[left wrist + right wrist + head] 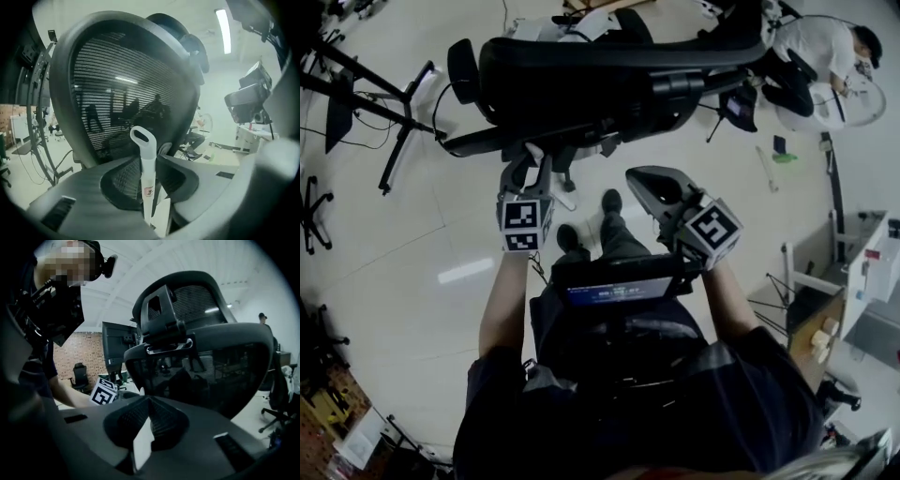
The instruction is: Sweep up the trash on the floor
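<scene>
My left gripper (pixel 528 171) is shut on a slim white handle (pixel 146 173) with a loop at its top; the handle stands upright between the pads, just in front of a black mesh office chair (pixel 122 89). Whatever hangs below the handle is hidden. My right gripper (pixel 649 184) is beside it, also facing the chair (pixel 206 348). Its jaws (pixel 149 403) are shut, tip to tip, with nothing between them. The left gripper's marker cube (pixel 104 391) shows at the left of the right gripper view. I see no trash on the pale floor (pixel 441 234) here.
The chair (pixel 609 75) blocks the way straight ahead. Black tripod stands (pixel 366 98) with cables are at the left. A seated person (pixel 820 47) is at a round table at the back right. A small green item (pixel 784 157) lies on the floor, and desks and boxes (pixel 825 328) stand at the right.
</scene>
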Motion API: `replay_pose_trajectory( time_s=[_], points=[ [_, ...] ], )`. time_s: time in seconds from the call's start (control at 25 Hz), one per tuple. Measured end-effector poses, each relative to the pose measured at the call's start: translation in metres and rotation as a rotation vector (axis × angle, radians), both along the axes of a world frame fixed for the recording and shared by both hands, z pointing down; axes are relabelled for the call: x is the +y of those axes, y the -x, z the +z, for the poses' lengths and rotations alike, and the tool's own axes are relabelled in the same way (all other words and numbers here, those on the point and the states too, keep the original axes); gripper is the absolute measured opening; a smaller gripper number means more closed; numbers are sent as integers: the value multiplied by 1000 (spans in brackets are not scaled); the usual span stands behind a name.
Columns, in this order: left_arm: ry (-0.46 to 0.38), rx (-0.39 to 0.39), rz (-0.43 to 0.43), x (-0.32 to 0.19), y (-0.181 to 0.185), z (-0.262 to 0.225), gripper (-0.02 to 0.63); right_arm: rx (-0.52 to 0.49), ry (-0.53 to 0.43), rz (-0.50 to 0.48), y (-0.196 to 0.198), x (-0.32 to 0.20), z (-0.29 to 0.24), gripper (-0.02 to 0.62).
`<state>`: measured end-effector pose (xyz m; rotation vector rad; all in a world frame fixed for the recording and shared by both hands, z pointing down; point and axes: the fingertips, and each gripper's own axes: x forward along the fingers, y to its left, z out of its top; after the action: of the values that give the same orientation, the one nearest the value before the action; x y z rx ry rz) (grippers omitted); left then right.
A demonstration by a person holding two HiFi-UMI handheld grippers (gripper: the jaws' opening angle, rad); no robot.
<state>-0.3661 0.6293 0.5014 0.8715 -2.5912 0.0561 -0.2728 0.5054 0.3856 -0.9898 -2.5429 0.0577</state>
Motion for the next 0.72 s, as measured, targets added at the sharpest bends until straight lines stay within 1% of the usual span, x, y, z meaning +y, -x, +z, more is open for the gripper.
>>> replay_pose_trajectory(
  time_s=[0.16,0.36,0.48,0.6,0.72],
  points=[
    [21,12,104,-17,-19,-9,97,-5,-13,76,-11,-22,-2,18],
    [20,-35,181,-49,-34,-44,97,-12,-17,121,-24,-50,-7,18],
    [6,-56,199,-68,-41,-66,97,-21,-12,118,-36,-65,-8,18],
    [-2,-71,198,-87,-49,-85,97,-36,2,103,-47,-81,-11,18],
    [-4,-89,190,-105,-60,-101,97,-52,44,104,-55,-99,-18,18]
  ],
)
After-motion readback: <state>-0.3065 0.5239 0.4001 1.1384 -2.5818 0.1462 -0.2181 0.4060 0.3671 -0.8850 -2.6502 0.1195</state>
